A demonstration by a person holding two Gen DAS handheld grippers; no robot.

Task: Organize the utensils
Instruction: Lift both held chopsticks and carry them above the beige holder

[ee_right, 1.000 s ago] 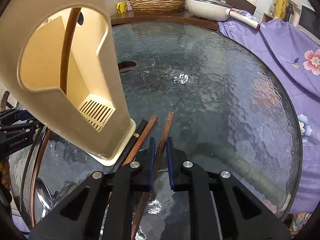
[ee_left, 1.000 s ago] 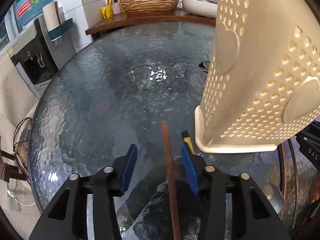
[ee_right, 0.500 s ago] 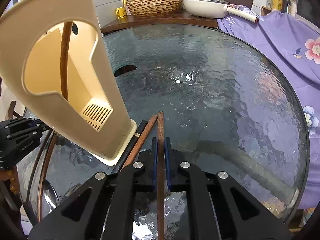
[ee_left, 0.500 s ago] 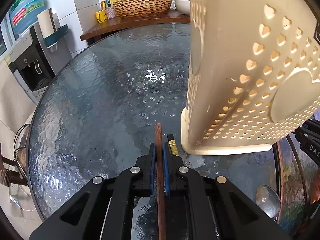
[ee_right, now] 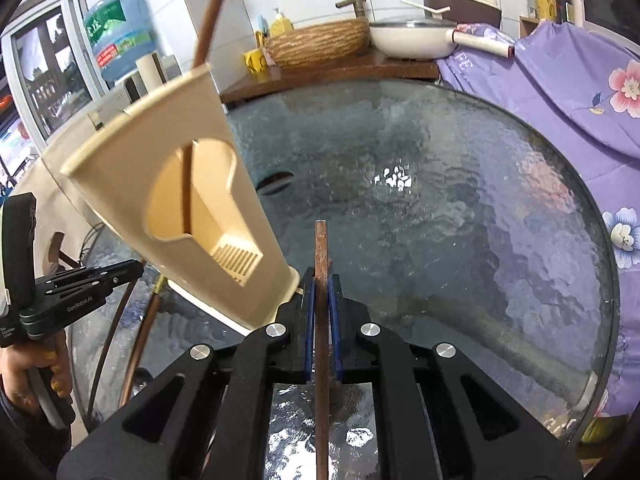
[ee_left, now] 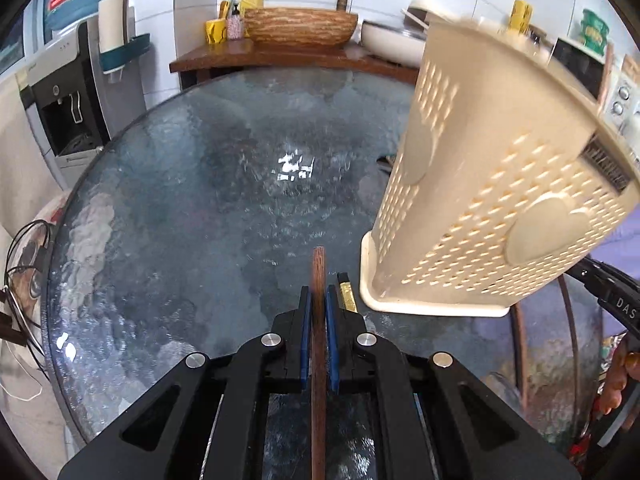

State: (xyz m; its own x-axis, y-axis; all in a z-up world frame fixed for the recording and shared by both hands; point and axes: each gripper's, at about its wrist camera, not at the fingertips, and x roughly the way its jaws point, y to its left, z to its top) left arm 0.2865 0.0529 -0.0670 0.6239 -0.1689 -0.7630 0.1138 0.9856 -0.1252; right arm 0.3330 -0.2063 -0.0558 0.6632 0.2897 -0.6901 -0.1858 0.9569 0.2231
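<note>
While each of my grippers is clamped on a stick, the one thing that matters is where the holder's mouth sits. My left gripper (ee_left: pixel 319 312) has its blue pads pressed flat against a brown chopstick (ee_left: pixel 319 276), and the stick runs straight out ahead between the fingers, tip forward over the glass table (ee_left: pixel 168 216). My right gripper (ee_right: pixel 321 300) grips a second chopstick (ee_right: pixel 321 248) the same way, long axis dead ahead.

The cream holder (ee_left: pixel 492 184) stands just right of my left fingers, base on the table, and from there I only face its perforated wall. From the right wrist the holder (ee_right: pixel 132 160) lies ahead and to the left, its cut-out front turned my way, with a brown handle (ee_right: pixel 208 12) already poking out of the top. I'd judge the right hand better placed, since it faces the opening.

Both sticks lie level, so each must tip upright and go up over the rim. A gold-tipped stick (ee_left: pixel 346 296) lies on the glass between my left fingers and the holder's base. Open table ahead and to the left; purple cloth (ee_right: pixel 568 92) crowds the far right edge.
</note>
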